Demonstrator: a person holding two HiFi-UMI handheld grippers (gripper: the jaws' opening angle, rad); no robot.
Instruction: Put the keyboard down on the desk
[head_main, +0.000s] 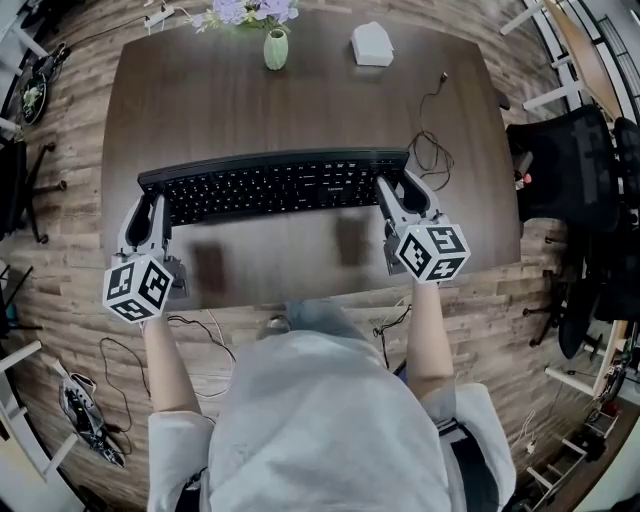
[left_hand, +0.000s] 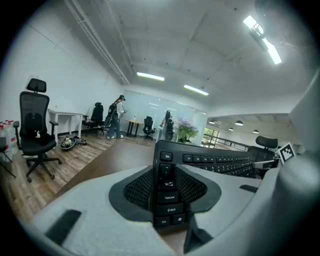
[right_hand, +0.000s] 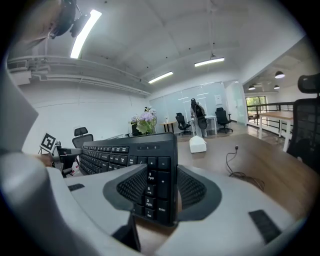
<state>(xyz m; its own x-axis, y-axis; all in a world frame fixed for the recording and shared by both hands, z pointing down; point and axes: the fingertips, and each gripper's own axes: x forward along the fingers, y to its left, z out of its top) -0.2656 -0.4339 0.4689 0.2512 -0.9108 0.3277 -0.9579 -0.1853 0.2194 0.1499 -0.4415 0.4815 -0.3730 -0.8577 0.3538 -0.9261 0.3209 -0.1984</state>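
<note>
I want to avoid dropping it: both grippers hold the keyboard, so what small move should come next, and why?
Probably lower both ends evenly: left gripper and right gripper each clamp one end of the keyboard, seemingly just above the desk.

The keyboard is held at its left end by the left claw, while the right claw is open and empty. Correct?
No: the right claw is shut on the right end of the keyboard, at the number keys, as the right gripper view shows. The left claw does hold the left end.
</note>
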